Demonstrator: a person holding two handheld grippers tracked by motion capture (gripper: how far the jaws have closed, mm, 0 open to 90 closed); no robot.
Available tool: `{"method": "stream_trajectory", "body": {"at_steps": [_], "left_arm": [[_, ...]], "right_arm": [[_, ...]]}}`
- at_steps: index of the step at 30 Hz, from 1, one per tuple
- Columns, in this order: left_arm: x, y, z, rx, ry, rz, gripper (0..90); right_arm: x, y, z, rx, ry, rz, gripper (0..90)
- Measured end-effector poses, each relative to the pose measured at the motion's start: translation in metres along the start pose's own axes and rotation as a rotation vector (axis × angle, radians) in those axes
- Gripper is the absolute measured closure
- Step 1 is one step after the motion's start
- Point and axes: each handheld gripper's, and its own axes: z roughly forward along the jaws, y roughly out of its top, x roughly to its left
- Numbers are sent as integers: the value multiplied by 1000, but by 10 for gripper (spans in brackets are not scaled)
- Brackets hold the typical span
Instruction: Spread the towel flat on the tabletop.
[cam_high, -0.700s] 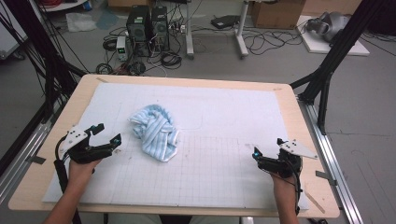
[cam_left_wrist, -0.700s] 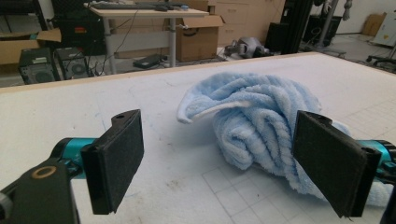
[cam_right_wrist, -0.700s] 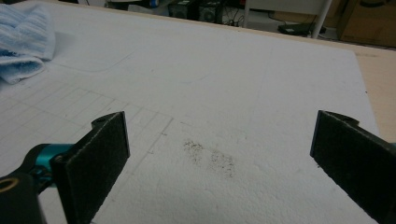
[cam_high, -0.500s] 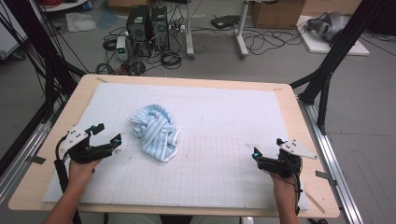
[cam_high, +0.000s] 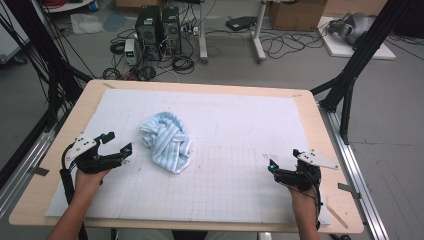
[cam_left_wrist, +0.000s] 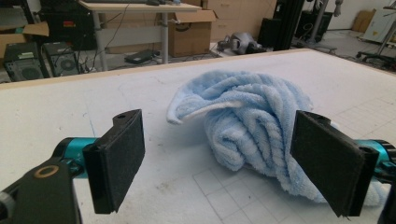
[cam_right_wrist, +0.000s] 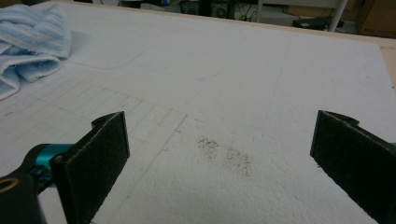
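Lying crumpled on the white gridded mat (cam_high: 240, 150) that is covering the wooden surface (cam_high: 320, 125), a light blue towel (cam_high: 166, 141) is sitting left of centre. The left gripper (cam_high: 116, 144) is resting near the mat's left edge, just beside the towel, its jaws standing wide with nothing between them; in the left gripper view the towel (cam_left_wrist: 252, 126) is lying right ahead. The right gripper (cam_high: 283, 162) is sitting well apart at the lower right, its jaws also spread wide over bare mat (cam_right_wrist: 261, 74).
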Motion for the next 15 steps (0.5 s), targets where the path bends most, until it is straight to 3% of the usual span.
{"method": "stream_trajectory", "body": {"at_steps": [10, 15], "left_arm": [[1, 11, -1, 8, -42, -12, 171], [1, 24, 8, 24, -55, -14, 177]], "right_arm": [[9, 6, 0, -8, 30, -19, 35], [13, 7, 1, 0, 44, -25, 35]]}}
